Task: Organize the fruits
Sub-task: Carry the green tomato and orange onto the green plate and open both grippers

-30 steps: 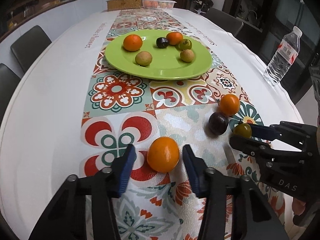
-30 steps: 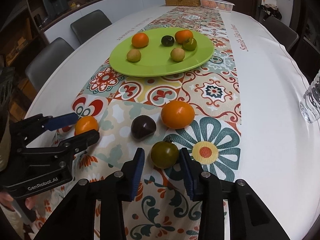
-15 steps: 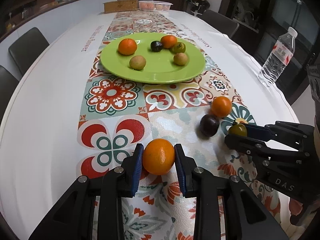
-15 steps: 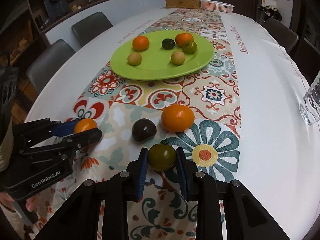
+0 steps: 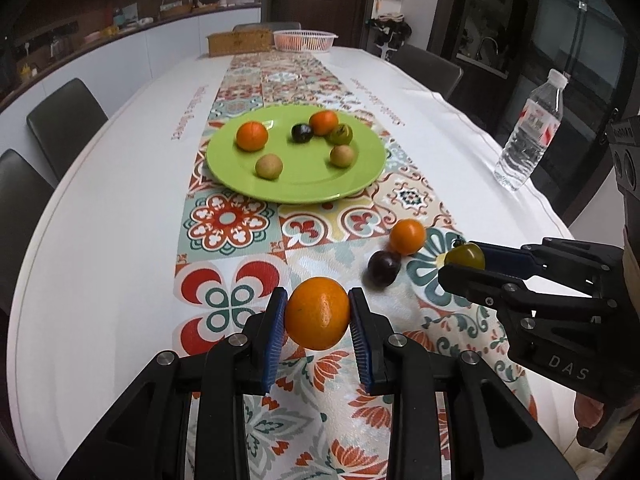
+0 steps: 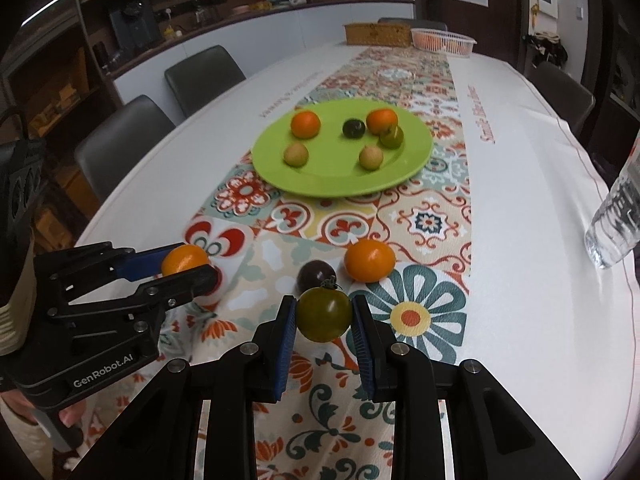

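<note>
Fruits are partly gathered: six sit on the green plate in the middle of the table, while an orange and a dark plum lie side by side on the patterned runner, between the plate and the grippers. The left gripper is pinching an orange fruit between its blue pads, and the right gripper is clamped on a green tomato in the same way; both fruits appear clear of the cloth. The step in hand looks like the carry, with each hand bringing its piece toward the plate. The next move calls for passing over the two loose fruits without knocking them, then setting each piece down on a bare patch of the plate, of which the near half has most, and letting go low so that nothing rolls off the shallow rim. A water bottle stands well off to the right, out of the way.
</note>
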Demonstrator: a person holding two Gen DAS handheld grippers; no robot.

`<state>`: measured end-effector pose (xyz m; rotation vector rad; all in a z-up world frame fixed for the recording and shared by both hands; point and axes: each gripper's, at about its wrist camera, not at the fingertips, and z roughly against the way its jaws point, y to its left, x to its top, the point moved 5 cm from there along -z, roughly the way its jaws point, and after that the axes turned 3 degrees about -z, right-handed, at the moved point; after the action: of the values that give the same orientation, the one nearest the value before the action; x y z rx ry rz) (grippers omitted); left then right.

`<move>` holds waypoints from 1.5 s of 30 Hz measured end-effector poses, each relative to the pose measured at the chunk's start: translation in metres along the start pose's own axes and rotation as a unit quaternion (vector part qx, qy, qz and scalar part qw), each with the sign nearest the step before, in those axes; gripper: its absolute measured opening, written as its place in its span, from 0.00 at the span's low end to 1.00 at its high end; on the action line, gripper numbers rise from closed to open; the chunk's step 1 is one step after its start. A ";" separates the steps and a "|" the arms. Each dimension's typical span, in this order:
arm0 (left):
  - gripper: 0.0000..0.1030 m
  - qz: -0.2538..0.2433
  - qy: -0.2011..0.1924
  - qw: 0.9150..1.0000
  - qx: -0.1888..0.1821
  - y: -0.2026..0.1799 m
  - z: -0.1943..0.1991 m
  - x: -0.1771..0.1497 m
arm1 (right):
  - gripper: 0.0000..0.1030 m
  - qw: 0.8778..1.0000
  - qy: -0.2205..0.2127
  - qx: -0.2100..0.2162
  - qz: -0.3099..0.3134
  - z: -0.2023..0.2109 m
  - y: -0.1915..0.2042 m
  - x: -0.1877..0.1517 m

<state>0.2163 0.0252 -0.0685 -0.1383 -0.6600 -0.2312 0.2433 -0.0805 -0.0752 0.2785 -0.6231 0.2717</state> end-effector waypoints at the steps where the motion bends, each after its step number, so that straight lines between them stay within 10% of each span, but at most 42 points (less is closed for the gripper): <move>1: 0.30 0.000 -0.004 1.000 0.001 -0.001 0.003 0.001 | 0.28 1.000 -0.005 0.001 0.002 0.003 0.001 0.002; 22: 0.30 -0.011 -0.094 0.995 0.013 -0.007 0.055 0.056 | 0.28 0.994 -0.100 0.026 0.030 0.058 0.014 0.056; 45: 0.29 -0.024 -0.115 0.993 0.022 0.026 0.008 0.130 | 0.28 0.995 -0.088 0.036 0.043 0.003 -0.006 0.140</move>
<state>0.3177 0.0298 0.0172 -0.1083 -0.8970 -0.2484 0.3527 -0.0637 0.0109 0.3478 -0.8008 0.3553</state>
